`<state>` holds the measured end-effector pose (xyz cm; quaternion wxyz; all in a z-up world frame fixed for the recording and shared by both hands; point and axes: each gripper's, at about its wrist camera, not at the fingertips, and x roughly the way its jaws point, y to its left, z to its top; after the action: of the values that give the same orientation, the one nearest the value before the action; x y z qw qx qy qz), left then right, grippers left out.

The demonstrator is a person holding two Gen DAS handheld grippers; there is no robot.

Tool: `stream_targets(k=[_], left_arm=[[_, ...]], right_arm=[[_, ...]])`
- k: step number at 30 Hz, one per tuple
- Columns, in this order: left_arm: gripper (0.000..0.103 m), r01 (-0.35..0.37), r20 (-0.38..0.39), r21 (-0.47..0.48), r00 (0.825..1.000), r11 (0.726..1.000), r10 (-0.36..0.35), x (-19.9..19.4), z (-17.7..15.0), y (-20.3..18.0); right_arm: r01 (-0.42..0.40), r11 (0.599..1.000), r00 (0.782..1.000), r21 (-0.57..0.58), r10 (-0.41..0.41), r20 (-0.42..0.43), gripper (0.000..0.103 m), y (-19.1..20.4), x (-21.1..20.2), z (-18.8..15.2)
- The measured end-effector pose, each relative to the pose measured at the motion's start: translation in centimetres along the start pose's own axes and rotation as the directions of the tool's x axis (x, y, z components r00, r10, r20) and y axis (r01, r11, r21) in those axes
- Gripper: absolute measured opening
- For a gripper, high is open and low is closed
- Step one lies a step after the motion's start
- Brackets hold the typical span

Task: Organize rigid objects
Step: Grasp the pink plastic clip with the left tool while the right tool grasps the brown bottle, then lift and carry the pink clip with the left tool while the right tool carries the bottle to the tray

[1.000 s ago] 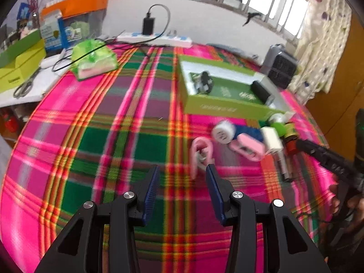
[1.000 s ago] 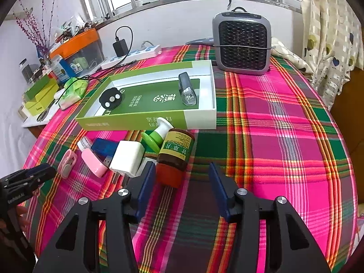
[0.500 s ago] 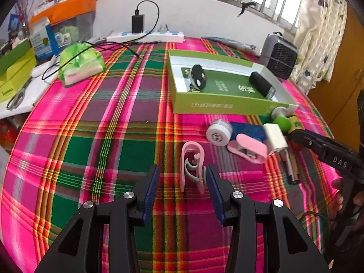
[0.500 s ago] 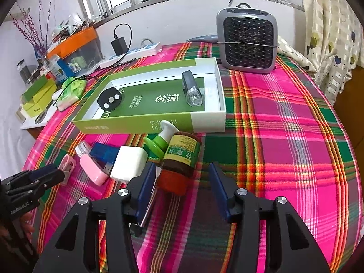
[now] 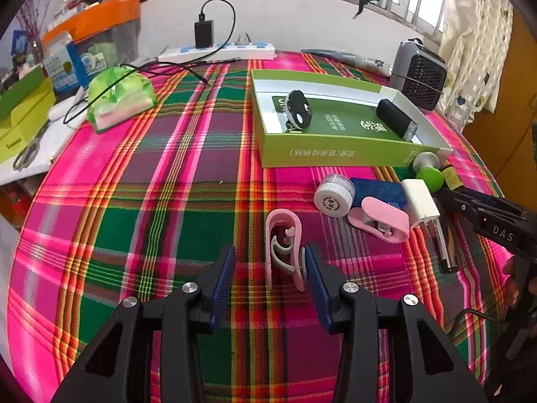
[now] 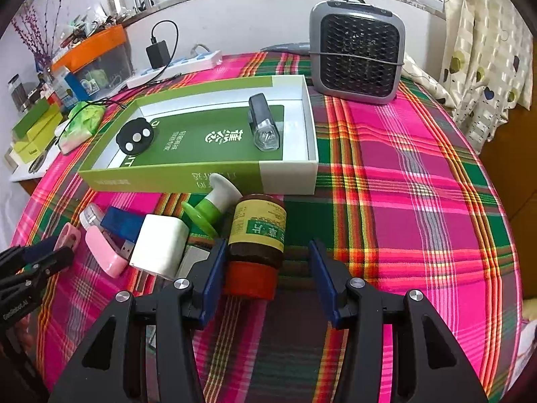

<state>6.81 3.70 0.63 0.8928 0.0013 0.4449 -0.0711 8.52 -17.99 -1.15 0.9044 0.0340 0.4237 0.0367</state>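
Note:
In the left wrist view a pink clip (image 5: 283, 245) stands on the plaid cloth between the fingers of my left gripper (image 5: 270, 268). The gripper is open; the clip sits close to the right pad, with a wide gap on the left. In the right wrist view a brown bottle with a red cap (image 6: 256, 235) lies between the fingers of my right gripper (image 6: 268, 268). This gripper is open too, its left pad near the bottle, its right pad apart. A green box (image 6: 201, 178) beyond holds a black key fob (image 6: 136, 136) and a black light (image 6: 263, 122).
Between the grippers lie a white charger (image 6: 159, 250), a pink stapler (image 6: 104, 252), a blue item (image 6: 122, 223), a green pump bottle (image 6: 209, 206) and a white round container (image 5: 334, 196). A grey heater (image 6: 357, 60) stands behind the box. A green bag (image 5: 117, 100) and power strip (image 5: 218, 53) lie far left.
My left gripper has come forward and down, so the pink clip now sits between its fingers. The right gripper has edged closer around the brown bottle. Neither gripper's jaws have moved.

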Motion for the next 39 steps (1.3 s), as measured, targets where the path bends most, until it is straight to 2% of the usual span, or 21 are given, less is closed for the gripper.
stream_targets(k=[5,13,14,17,20,26,39], left_arm=[[0.042,-0.031,0.0,0.008,1.0,0.999,0.031,0.16,0.13,-0.31],[0.041,-0.035,0.004,-0.003,0.999,0.999,0.035,0.29,0.32,-0.29],[0.038,-0.035,0.005,-0.006,0.999,0.999,0.035,0.29,0.32,-0.27],[0.031,-0.036,0.007,-0.017,0.999,0.999,0.036,0.25,0.35,-0.09],[0.028,-0.035,0.009,-0.022,0.999,0.999,0.035,0.21,0.33,0.02],[0.023,-0.043,0.014,-0.024,0.999,0.999,0.044,0.16,0.26,0.08],[0.022,-0.038,0.023,-0.023,0.999,0.999,0.039,-0.2,0.23,0.01]], right_arm=[[0.017,1.0,1.0,-0.009,-0.017,0.006,0.05,-0.15,0.05,-0.05],[0.01,1.0,1.0,-0.011,-0.01,0.016,0.05,-0.24,-0.08,-0.16],[0.009,1.0,1.0,-0.013,-0.008,0.018,0.049,-0.21,-0.1,-0.2],[0.004,1.0,1.0,-0.012,-0.004,0.022,0.037,-0.27,-0.23,-0.28],[0.002,1.0,1.0,-0.007,-0.002,0.023,0.033,-0.37,-0.27,-0.28],[-0.005,1.0,1.0,-0.002,0.006,0.025,0.033,-0.44,-0.41,-0.4],[-0.007,1.0,1.0,-0.001,0.007,0.025,0.033,-0.4,-0.63,-0.59]])
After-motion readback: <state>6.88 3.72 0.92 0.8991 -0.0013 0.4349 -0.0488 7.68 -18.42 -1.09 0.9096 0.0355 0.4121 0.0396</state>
